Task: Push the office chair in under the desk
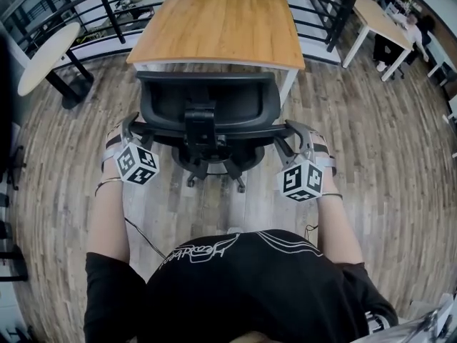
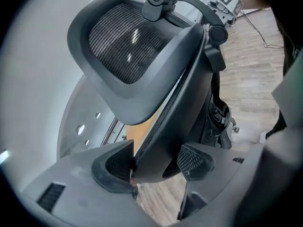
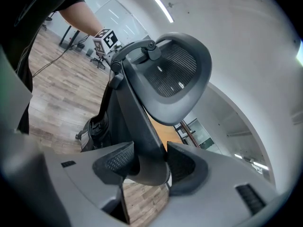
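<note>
A black mesh office chair [image 1: 207, 98] stands just before the front edge of the wooden desk [image 1: 221, 27], its back toward me. My left gripper [image 1: 133, 127] grips the left end of the backrest's top rim, and my right gripper [image 1: 291, 136] grips the right end. In the left gripper view the backrest frame [image 2: 170, 108] runs between the jaws of the left gripper [image 2: 151, 167], with the headrest [image 2: 128, 46] above. In the right gripper view the same frame [image 3: 137, 122] is pinched by the right gripper [image 3: 149, 164]. The seat is hidden under the backrest.
The chair's wheeled base [image 1: 214, 174] shows below the backrest on the wood-plank floor. A black railing [image 1: 107, 6] runs behind the desk. A round white table [image 1: 46, 56] stands at the left, and a white table [image 1: 382, 20] with a seated person at the right.
</note>
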Tool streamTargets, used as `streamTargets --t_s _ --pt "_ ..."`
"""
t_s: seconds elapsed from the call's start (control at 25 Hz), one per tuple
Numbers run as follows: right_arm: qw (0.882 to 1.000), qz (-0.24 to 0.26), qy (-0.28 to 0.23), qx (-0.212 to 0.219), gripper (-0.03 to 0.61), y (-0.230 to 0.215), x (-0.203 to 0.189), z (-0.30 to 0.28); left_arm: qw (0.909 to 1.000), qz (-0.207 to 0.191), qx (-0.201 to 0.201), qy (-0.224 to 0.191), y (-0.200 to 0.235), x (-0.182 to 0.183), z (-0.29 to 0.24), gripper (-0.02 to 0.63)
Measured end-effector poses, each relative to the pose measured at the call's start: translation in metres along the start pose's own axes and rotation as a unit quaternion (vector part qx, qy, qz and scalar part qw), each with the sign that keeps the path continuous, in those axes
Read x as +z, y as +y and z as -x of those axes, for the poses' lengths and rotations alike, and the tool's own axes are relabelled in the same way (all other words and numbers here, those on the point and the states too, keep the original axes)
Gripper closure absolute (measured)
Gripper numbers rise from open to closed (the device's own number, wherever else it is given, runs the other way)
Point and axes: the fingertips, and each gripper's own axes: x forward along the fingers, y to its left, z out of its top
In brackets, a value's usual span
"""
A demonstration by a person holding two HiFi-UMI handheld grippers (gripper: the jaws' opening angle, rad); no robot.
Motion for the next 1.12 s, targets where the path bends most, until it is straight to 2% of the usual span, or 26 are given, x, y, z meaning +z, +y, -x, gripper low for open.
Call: streamTargets --t_s 0.32,0.6,1.0,1.12 --pt "1.000 0.005 -0.011 -0.005 0.336 -0.004 -0.004 -0.025 0.9999 0.007 0.003 0.009 0.003 -0.004 -0.023 0.347" --pt "1.000 -0.002 -0.006 -0.003 0.336 -0.036 -0.002 -0.055 1.0000 0.004 0.000 0.006 0.035 0.015 -0.056 0.347" --pt "1.000 -0.012 0.006 -0.012 0.336 -0.046 -0.004 -0.093 0.9999 -0.006 0.000 -0.011 0.054 0.018 -0.105 0.347" --pt "1.000 -0.016 0.010 -0.015 0.336 -0.063 0.004 -0.108 0.9999 -0.008 -0.001 -0.013 0.074 0.025 -0.122 0.347"
